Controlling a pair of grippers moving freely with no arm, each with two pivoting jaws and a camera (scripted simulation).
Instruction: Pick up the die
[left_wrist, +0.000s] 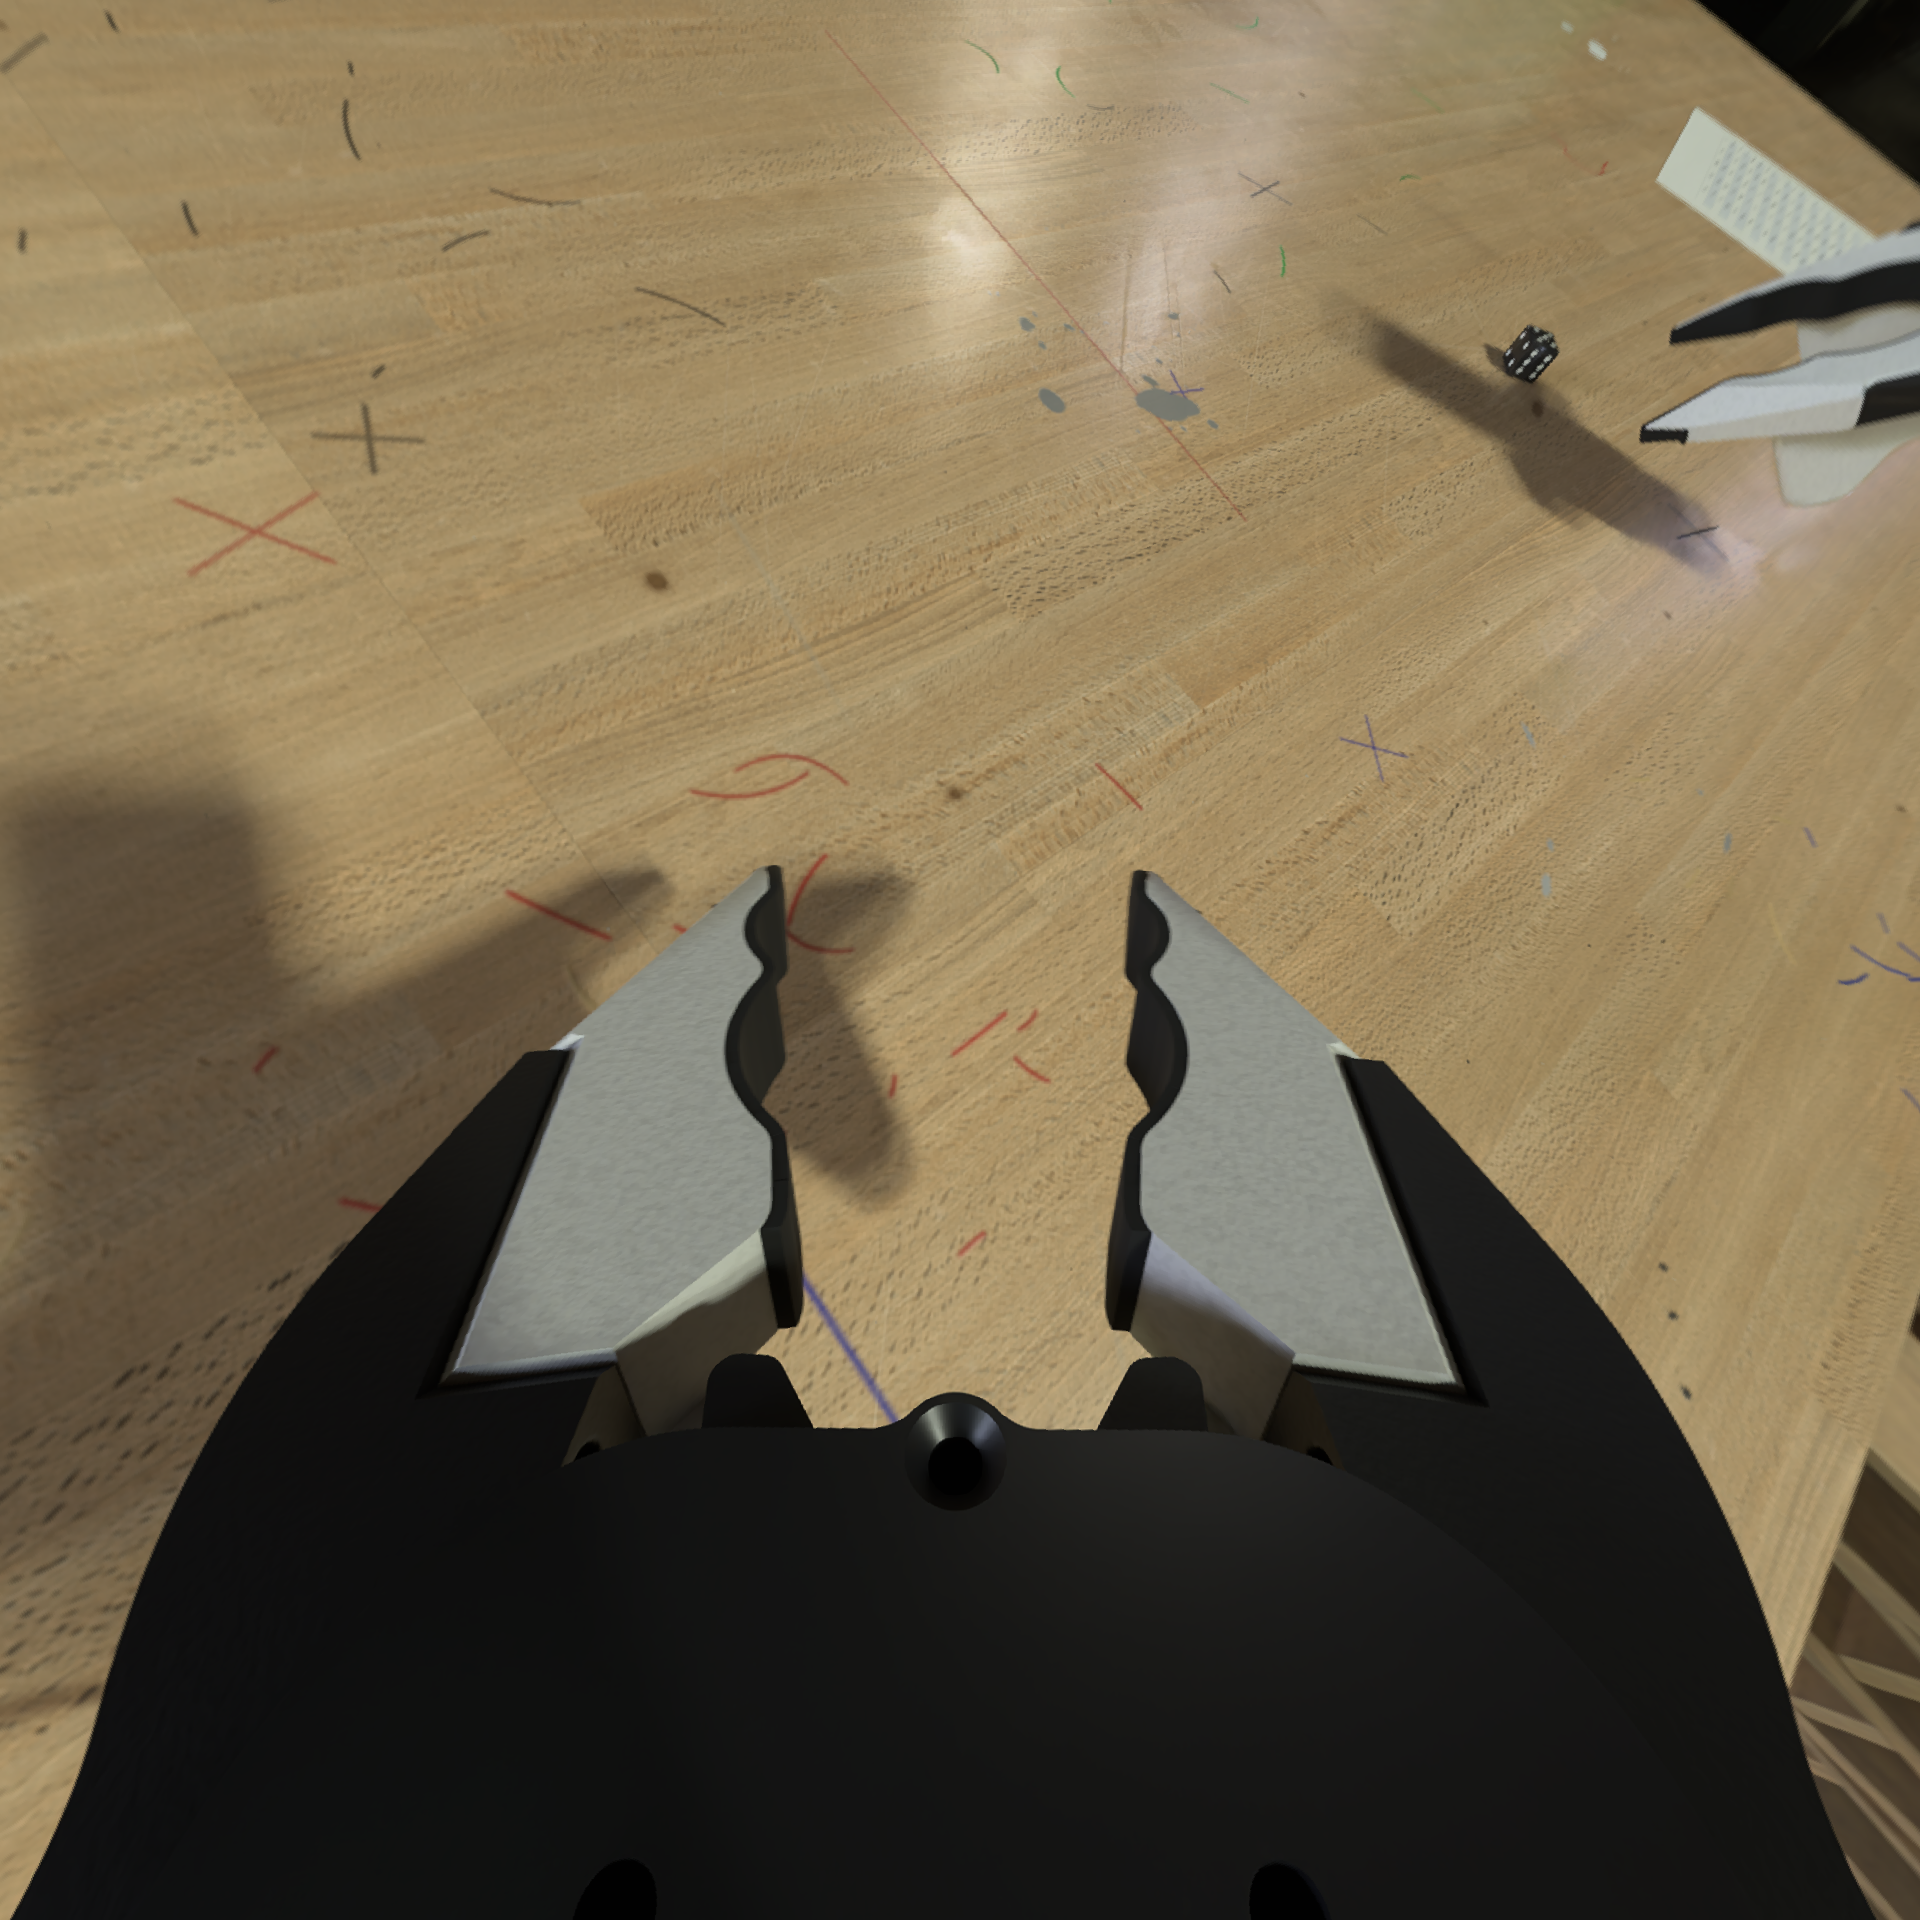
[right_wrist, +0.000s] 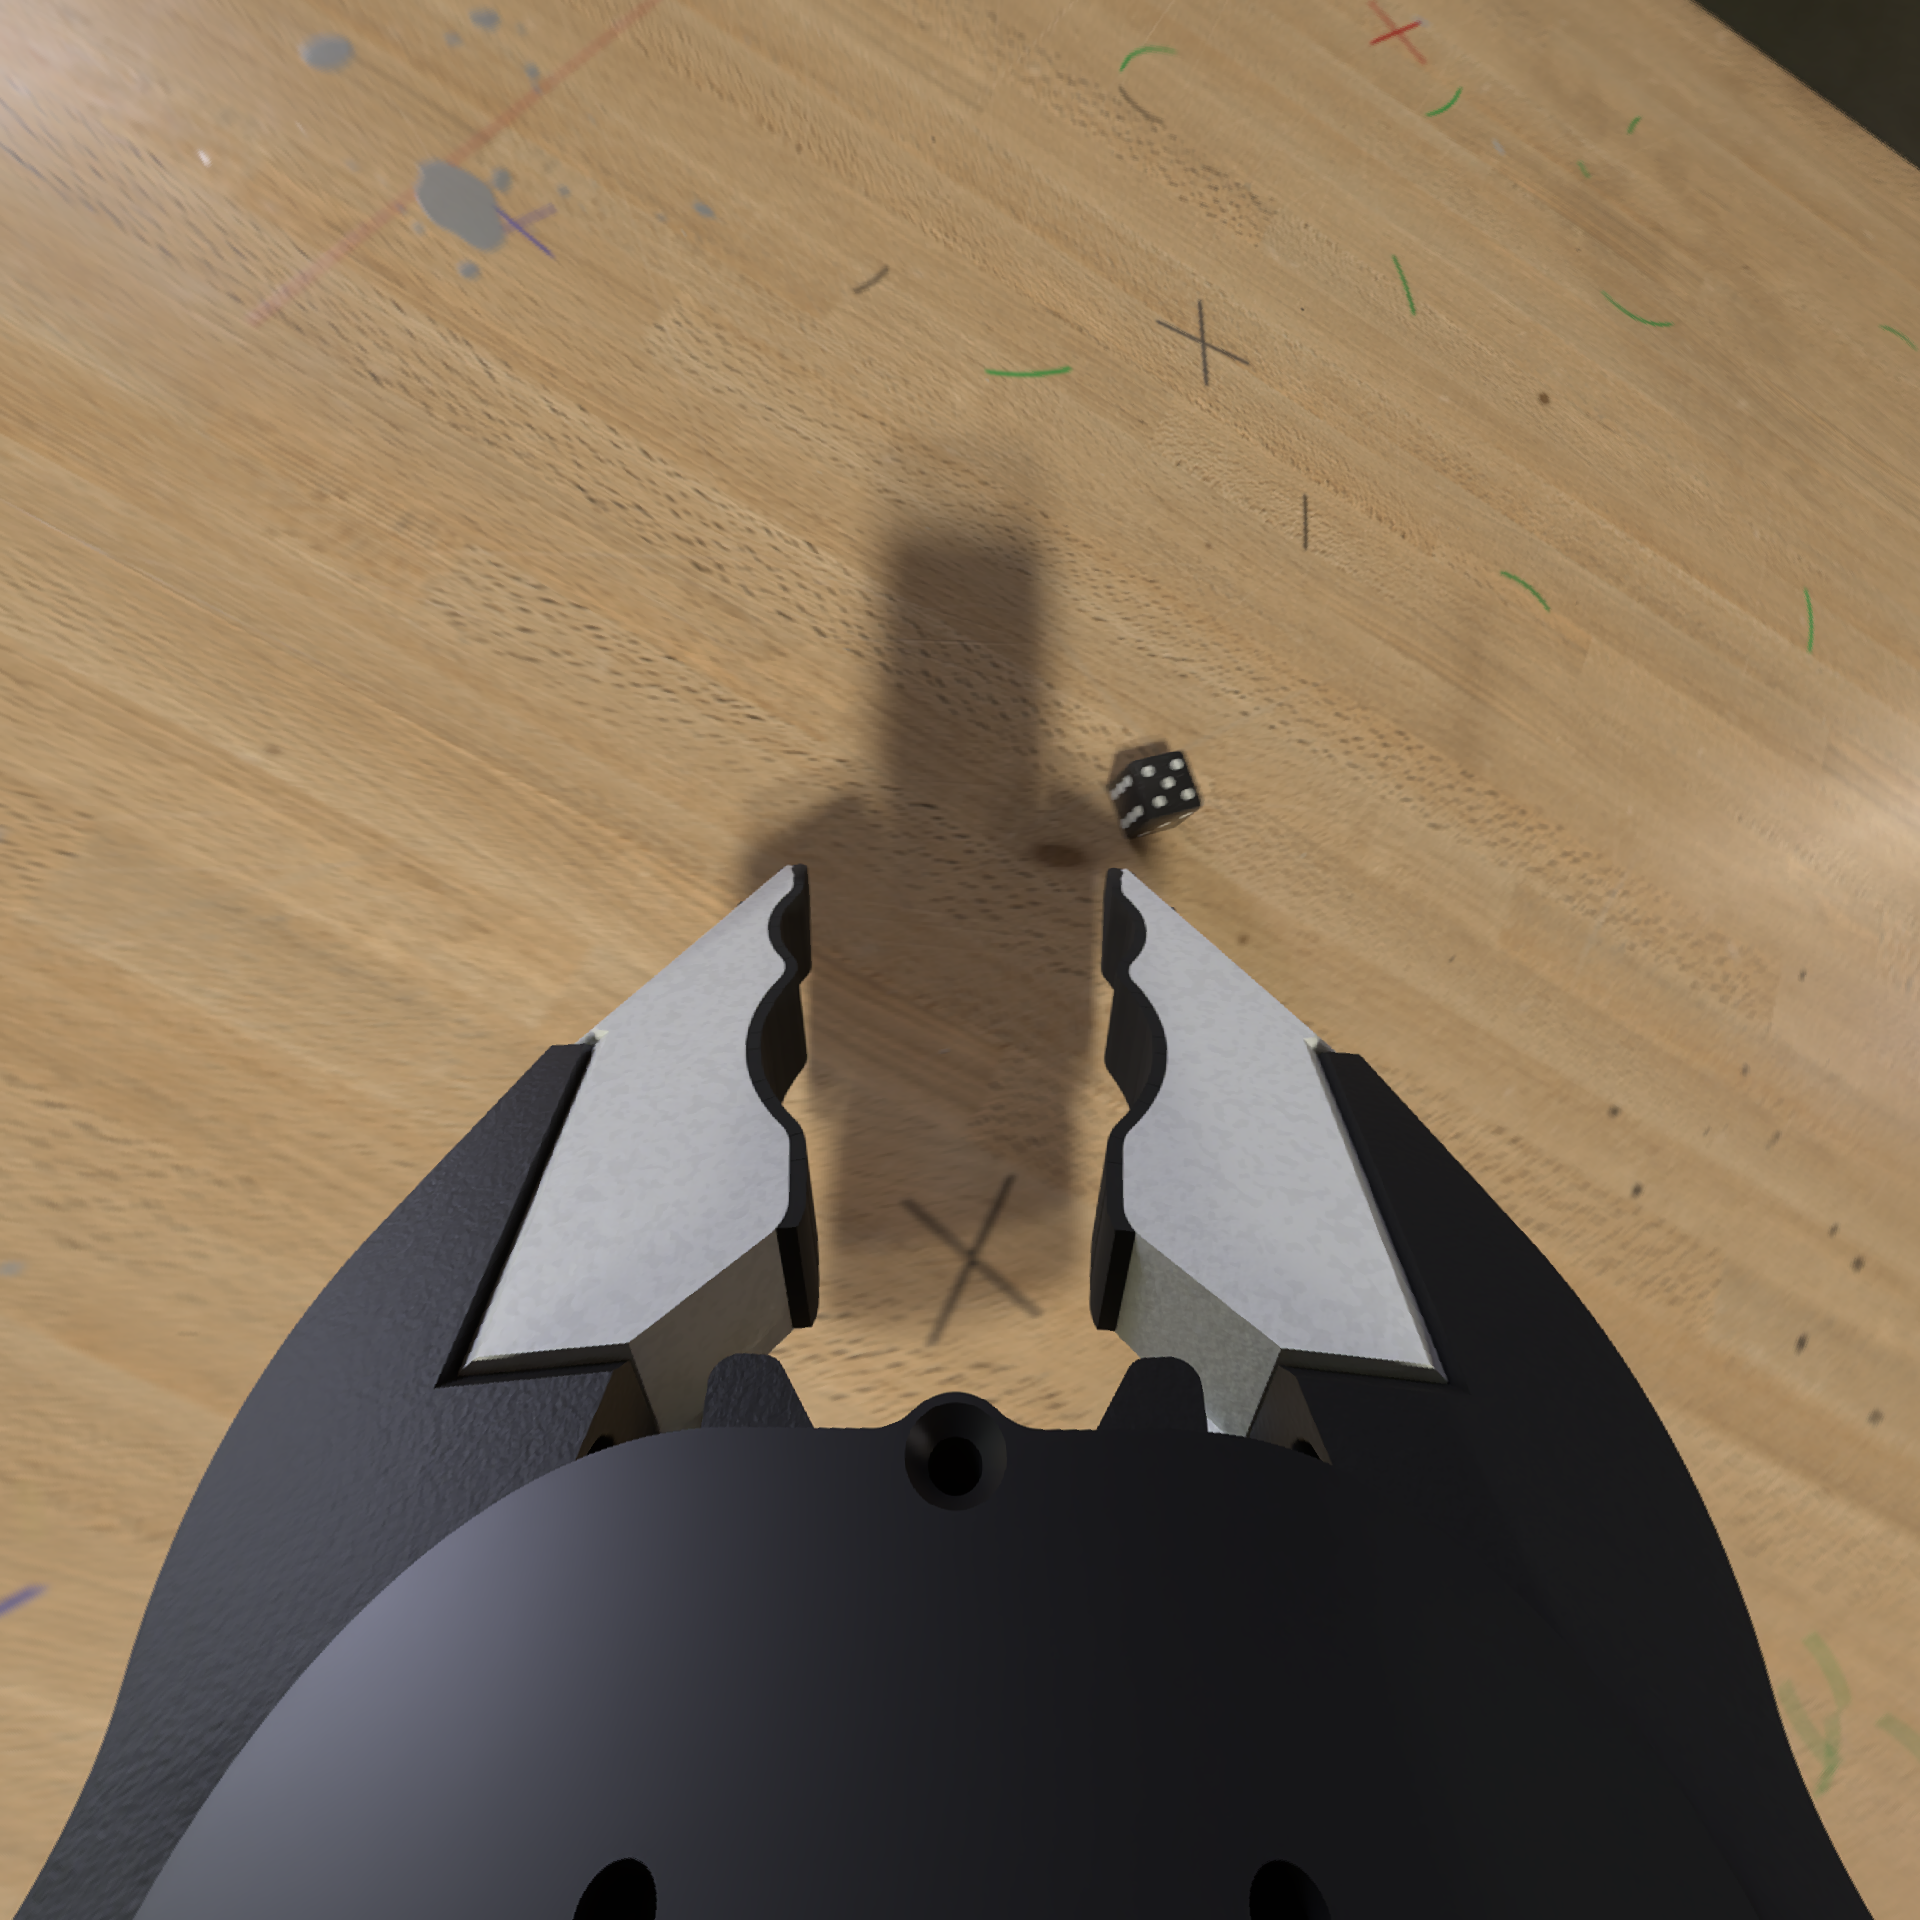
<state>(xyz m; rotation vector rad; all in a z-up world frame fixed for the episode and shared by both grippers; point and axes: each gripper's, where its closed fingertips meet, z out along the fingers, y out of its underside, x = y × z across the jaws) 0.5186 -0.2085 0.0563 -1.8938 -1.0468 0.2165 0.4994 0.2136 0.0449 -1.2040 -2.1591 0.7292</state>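
A small black die (right_wrist: 1155, 792) with white pips sits on the wooden table (right_wrist: 520, 623), just ahead of my right gripper's right fingertip and slightly to its right. My right gripper (right_wrist: 956, 883) is open and empty, a little above the table, not touching the die. In the left wrist view the die (left_wrist: 1530, 354) is far off at the upper right, with the right gripper (left_wrist: 1662, 384) open just to its right. My left gripper (left_wrist: 956, 883) is open and empty over the near part of the table (left_wrist: 520, 623).
A white paper card (left_wrist: 1756, 197) lies at the far right near the table's edge. The table's right edge (left_wrist: 1860, 1403) drops off beside my left gripper. Pen marks and grey paint blots (left_wrist: 1164, 403) cover the wood.
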